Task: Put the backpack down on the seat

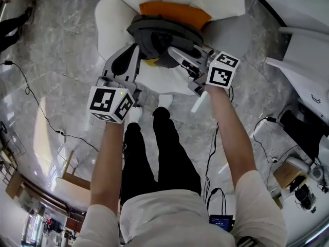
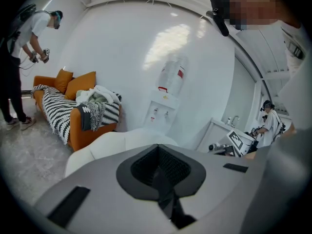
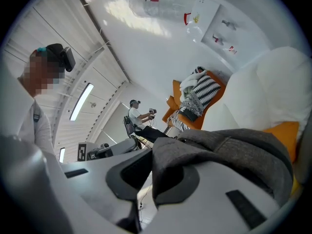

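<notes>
We're nearly done: backpack (image 1: 163, 35) hangs over the white seat (image 1: 115, 14) at its front edge (maybe touching already), left gripper (image 1: 132, 53) and right gripper (image 1: 177, 55) both clamped on it.

cushion (image 1: 175, 9): front hid under backpack (image 1: 164, 35) | R tongs (image 3: 146, 174): pads pt-covered by fabric | seat (image 1: 115, 14): top cut by edge

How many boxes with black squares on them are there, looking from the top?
2. One cube sits on the left tongs, one on the right tongs, both gripping the backpack. More may be hidden elsewhere.
</notes>
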Action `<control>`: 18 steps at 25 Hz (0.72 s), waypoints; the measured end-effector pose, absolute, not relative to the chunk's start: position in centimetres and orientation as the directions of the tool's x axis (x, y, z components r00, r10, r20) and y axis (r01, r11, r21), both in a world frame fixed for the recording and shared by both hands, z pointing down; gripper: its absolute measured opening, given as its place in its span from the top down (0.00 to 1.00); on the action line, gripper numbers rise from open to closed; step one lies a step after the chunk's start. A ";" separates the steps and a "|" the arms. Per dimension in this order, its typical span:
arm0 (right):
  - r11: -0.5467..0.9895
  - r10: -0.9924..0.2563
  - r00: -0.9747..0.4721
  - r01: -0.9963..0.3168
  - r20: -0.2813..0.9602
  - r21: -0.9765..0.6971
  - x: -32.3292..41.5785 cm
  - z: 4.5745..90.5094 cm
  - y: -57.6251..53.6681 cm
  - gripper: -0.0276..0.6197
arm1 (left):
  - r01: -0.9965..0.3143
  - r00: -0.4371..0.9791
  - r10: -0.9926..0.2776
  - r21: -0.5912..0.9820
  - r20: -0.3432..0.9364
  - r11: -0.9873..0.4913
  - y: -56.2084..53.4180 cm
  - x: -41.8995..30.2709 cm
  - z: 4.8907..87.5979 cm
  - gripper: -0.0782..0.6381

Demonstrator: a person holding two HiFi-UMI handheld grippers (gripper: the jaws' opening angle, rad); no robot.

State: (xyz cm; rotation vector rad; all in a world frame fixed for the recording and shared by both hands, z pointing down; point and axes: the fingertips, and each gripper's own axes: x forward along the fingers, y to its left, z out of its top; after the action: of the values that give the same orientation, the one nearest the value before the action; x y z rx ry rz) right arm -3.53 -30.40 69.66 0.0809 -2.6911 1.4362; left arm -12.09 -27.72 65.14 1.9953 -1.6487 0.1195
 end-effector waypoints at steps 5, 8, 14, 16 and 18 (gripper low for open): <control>0.591 -0.017 -0.988 -0.136 0.156 -0.796 -3.0 70.7 -31.1 0.89 | -0.935 0.249 -0.879 0.339 0.406 -0.108 -28.2 -11.9 65.8 0.87; 0.610 -0.026 -0.981 -0.168 0.193 -0.774 -2.8 71.6 -31.3 0.89 | -0.932 0.264 -0.875 0.339 0.406 -0.124 -28.3 -11.5 66.2 0.87; 0.654 -0.020 -0.971 -0.194 0.239 -0.732 -2.1 72.8 -32.1 0.89 | -0.925 0.294 -0.861 0.349 0.414 -0.148 -29.3 -10.1 67.8 0.87; 0.664 -0.022 -0.967 -0.202 0.252 -0.719 -2.0 73.4 -32.3 0.89 | -0.925 0.306 -0.854 0.345 0.420 -0.161 -29.5 -9.6 68.5 0.87; 0.669 -0.026 -0.965 -0.212 0.262 -0.712 -1.6 73.9 -33.7 0.89 | -0.922 0.318 -0.847 0.345 0.425 -0.173 -30.8 -9.0 69.0 0.87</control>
State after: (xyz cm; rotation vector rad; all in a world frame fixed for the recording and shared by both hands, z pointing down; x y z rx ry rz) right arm -1.64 -33.66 73.87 0.1923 -2.6545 1.1758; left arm -8.95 -30.85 69.05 2.0475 -1.5570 0.1816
